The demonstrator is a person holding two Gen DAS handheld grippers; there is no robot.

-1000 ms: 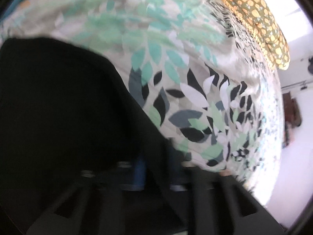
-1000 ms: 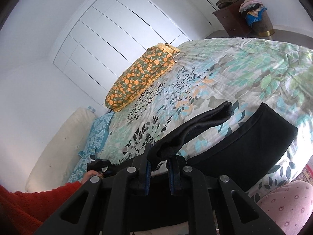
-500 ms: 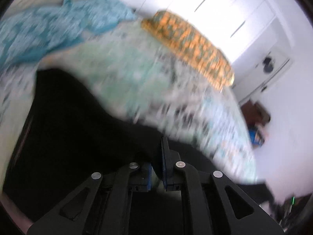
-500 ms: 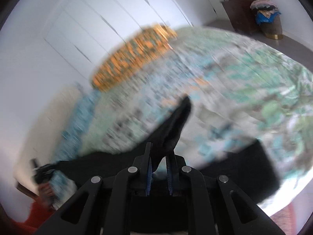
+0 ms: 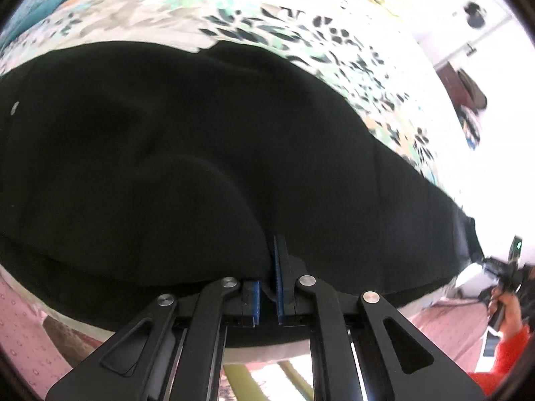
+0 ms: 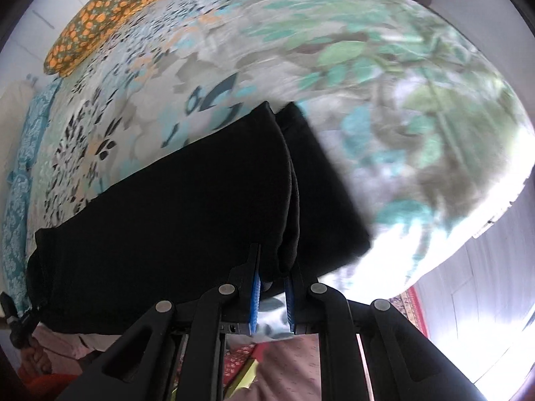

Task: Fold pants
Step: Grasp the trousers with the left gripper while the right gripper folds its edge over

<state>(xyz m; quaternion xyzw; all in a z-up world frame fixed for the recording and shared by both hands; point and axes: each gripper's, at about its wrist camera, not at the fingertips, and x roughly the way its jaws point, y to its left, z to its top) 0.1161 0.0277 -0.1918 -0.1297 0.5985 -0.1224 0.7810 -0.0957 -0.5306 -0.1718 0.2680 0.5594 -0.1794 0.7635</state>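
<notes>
Black pants [image 5: 200, 140] lie lengthwise along the near edge of a bed, one leg laid over the other. In the left wrist view my left gripper [image 5: 269, 267] is shut on a fold of the pants at the near edge. In the right wrist view the pants [image 6: 174, 200] end at two stacked hems by my right gripper [image 6: 272, 267]. Its jaws stand slightly apart around a bunched fold of the cloth and still seem to hold it.
The bed has a leaf-print cover [image 6: 367, 67] with an orange patterned pillow [image 6: 110, 10] at the far end. A pink skirt [image 5: 26, 341] hangs below the near edge. The person's other hand in a red sleeve [image 5: 501, 304] shows at the right.
Both grippers have swung the lifted pant leg down and toward the near edge. The leg now lies on top of the other one. The right jaws look a little wider.
</notes>
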